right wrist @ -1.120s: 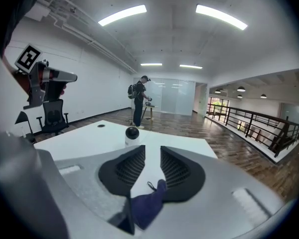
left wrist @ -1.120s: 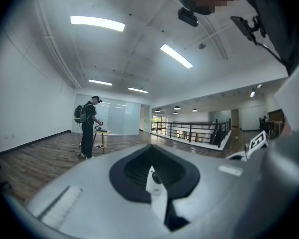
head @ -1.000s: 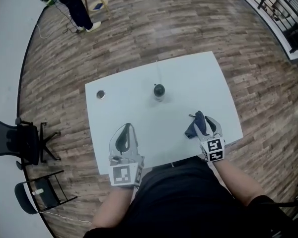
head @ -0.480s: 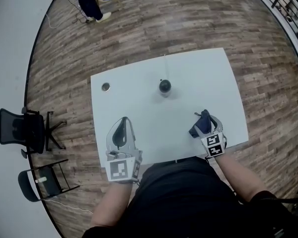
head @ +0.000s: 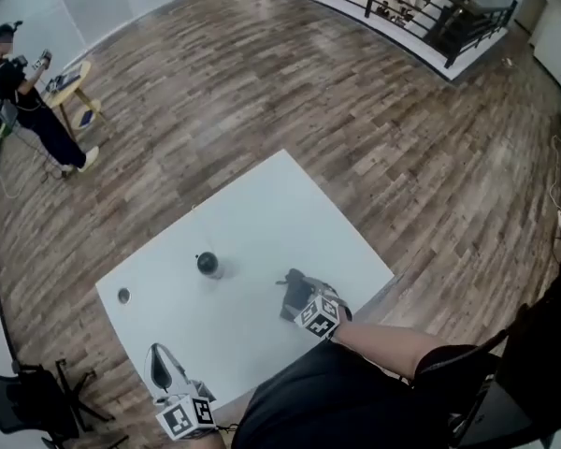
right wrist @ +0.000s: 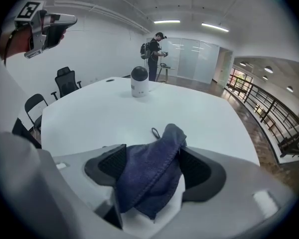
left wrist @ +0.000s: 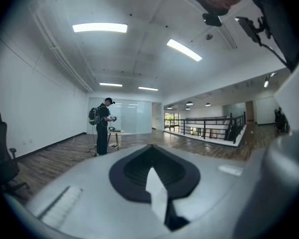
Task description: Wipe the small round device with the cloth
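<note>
Cloth: lay slack at lower centre between jaws of my right tool, just spread wide, likely to regrip; device stood beyond. Left tool closed, empty.

The head view is swinging round. The bench is now lying skewed across the picture with one corner pointing up. Much more of the wooden floor is coming into sight, along with a railing and the whole of the standing person. The small round device is showing left of the middle instead of dead ahead. The right tongs have just been opening their jaws wide. The cloth, bunched in their grip before, is now sagging loosely between them and draping over one jaw. The left tongs are sliding toward the bottom-left edge of the picture, well apart from the right ones.
</note>
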A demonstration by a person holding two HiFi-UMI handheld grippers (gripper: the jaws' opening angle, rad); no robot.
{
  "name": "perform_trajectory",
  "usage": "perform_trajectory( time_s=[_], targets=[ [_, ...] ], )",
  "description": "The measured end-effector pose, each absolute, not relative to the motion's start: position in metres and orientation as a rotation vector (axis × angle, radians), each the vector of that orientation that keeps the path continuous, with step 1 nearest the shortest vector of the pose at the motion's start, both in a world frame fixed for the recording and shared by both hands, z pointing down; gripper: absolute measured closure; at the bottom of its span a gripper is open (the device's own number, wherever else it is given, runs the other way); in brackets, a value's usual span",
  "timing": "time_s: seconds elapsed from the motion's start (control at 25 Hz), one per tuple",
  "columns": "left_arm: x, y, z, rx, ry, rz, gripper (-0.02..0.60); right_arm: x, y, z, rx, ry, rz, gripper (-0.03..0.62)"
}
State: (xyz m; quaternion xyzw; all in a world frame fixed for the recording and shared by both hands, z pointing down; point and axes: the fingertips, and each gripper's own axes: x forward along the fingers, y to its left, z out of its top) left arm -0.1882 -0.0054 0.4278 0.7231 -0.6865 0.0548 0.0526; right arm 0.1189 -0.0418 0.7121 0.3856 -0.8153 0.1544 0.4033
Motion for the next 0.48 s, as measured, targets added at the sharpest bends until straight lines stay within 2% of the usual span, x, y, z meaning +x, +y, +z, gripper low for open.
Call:
perform_trajectory(
  time_s=[0.32, 0.48],
  targets=[
    [-0.192, -0.014, 0.422, 2.26, -2.054, 0.157, 0.575, 0.11, -0.043, 0.73, 1.005, -2.03, 0.444, 0.267],
    [-0.196, -0.014, 0.422, 2.264, -2.054, 0.142, 0.575, 0.105, -0.044, 0.731, 0.979, -2.03, 0.441, 0.312]
  ],
)
